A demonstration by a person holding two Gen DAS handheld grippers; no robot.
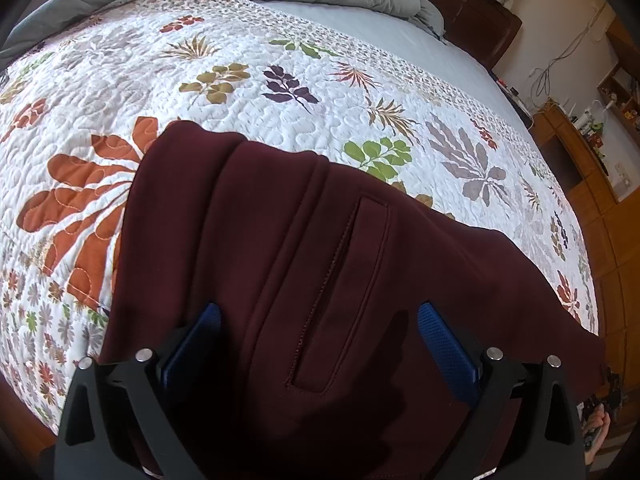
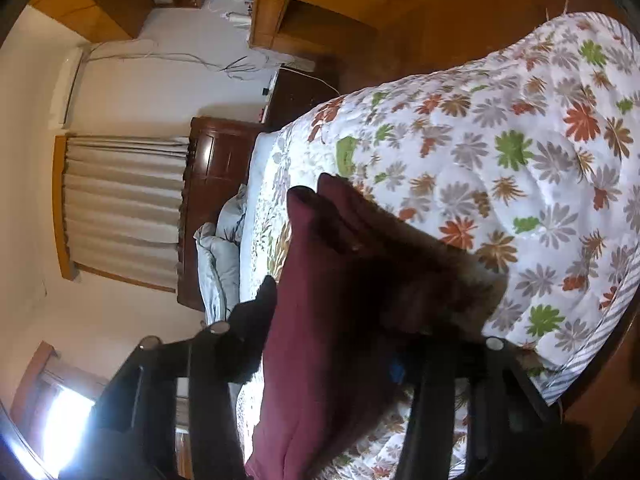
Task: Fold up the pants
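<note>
Maroon pants (image 1: pixel 320 260) on quilt (image 1: pixel 280 80); L gripper (image 1: pixel 318 344) fingers spread apart, R gripper (image 2: pixel 340 344) fingers w/ pants between, grip unclear.

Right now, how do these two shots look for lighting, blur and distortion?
Left wrist view: evenly lit and sharp, fisheye bulging the quilt, maroon pants clear. Right wrist view: softer, tilted, window glare lower left, pants in dark shadow near the right gripper.

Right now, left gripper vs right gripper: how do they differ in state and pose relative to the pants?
The left gripper is open, blue pads spread wide above the maroon pants; the right gripper has a thick fold of the pants between its fingers. The left gripper looks down on flat fabric by the pocket; the right gripper's view is rolled sideways. Both sit over the floral quilt.
</note>
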